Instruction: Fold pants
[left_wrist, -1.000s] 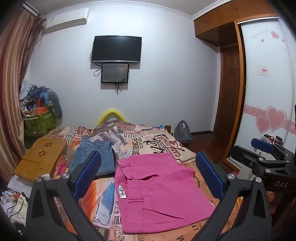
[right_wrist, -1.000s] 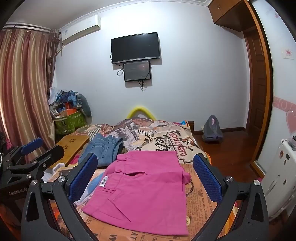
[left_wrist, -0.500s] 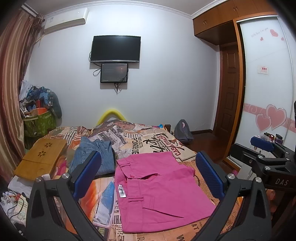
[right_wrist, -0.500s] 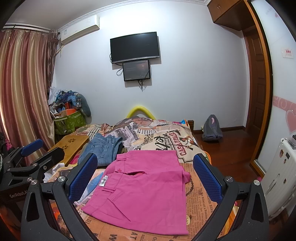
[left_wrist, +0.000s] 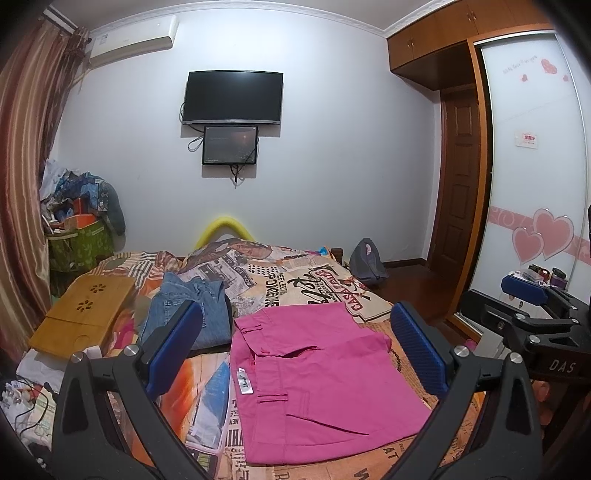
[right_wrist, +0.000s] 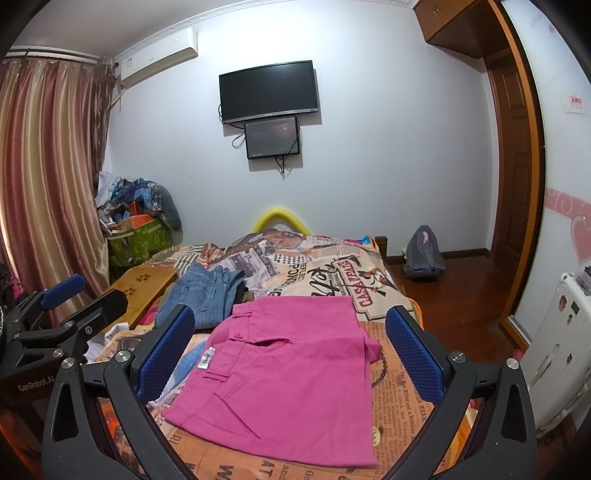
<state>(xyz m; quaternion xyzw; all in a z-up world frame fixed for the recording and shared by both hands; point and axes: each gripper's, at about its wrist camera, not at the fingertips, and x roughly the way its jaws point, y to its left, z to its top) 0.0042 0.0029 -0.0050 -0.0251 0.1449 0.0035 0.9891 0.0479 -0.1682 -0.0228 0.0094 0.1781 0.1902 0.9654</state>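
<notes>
Bedspread bears folded pink pants; both grippers' fingers spread wide.

The newspaper-print bedspread carries most of the legible print: "CASA PALM" in a framed banner beside the far edge of the folded pink pants, and a large black script word next to it that cannot be made out. In the left wrist view, the black body of the right gripper shows "DAS"; in the right wrist view, the black body of the left gripper shows "GenRobot.AI"; the white tag at the pants' waistband is too small to read.
</notes>
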